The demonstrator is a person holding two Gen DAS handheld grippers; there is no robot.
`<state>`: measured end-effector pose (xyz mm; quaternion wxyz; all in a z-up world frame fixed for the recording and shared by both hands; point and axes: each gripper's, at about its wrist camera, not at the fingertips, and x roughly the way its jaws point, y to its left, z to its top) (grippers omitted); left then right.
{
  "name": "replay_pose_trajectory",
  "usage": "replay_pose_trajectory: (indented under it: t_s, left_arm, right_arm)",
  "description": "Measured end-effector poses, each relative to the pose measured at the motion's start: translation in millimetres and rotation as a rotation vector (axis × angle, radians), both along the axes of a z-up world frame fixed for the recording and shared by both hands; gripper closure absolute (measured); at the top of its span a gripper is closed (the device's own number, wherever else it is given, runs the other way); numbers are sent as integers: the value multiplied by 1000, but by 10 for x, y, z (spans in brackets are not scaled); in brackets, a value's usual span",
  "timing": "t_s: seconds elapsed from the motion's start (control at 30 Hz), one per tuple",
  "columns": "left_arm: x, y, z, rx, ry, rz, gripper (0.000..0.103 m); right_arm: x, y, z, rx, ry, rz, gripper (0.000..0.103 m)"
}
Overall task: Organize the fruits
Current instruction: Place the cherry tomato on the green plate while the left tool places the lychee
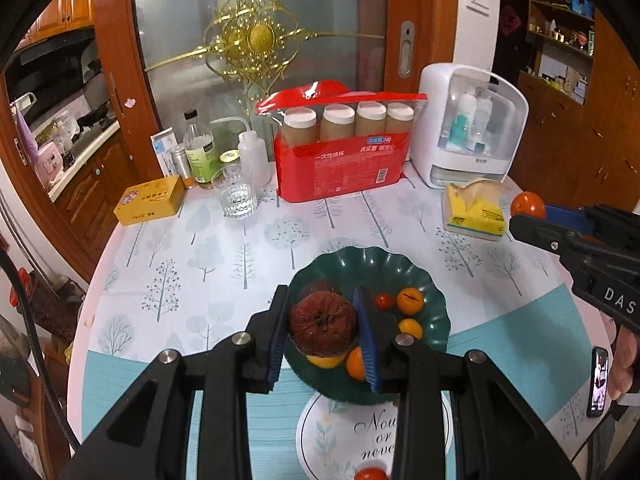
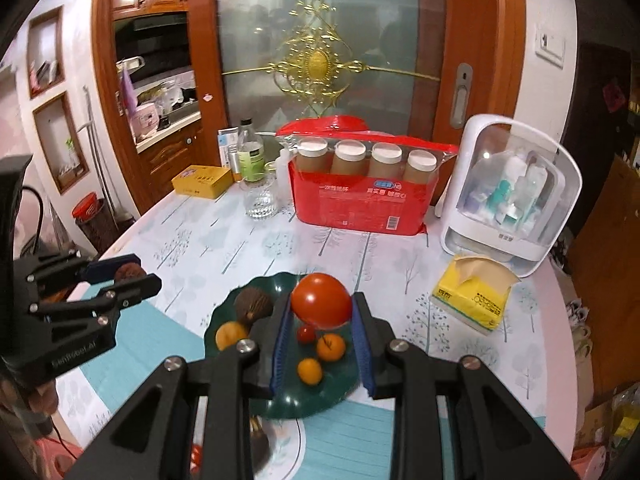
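- Green scalloped plate, mid-table, already carries 5 small fruits; my 2 held pieces are what's left.
- Red cup pack and tissue box sit far, not blocking.
- Left gripper clamps a brown shrivelled fruit above the plate.
- Right gripper grips a tomato.

Room light was even and moderate; glare lay on the glass door; fisheye edges bent and darkened.
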<state>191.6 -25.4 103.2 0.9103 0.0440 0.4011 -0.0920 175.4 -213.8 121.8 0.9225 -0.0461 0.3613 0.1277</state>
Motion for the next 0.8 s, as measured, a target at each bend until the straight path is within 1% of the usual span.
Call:
replay_pose_trajectory:
  t_s: [0.13,0.3,0.43,0.57,0.7,0.8]
  left_arm:
    - [282,-44,-115,-3,34,8,72]
    - [571,-149,-343,-19,65,6,72]
    - [764,-270,-658,-12,110,-5,72]
    - [902,-390,-995,13,164,-18,72]
    - [992,-524,-1322,42,221,-60,72]
    - [1015,-582,-1453,61,240,-74,72]
  right_arm:
    - [246,-19,-101,6,34,-20,74]
    - [404,43,-359,-1,77,-3,74]
    - [507,140,-691,-32,135,18,74]
    - [564,228,-1120,-56,213,40,74]
    - [580,321,-1476,-87,275,63,74]
    - [595,376,-1663,-97,306,75,74]
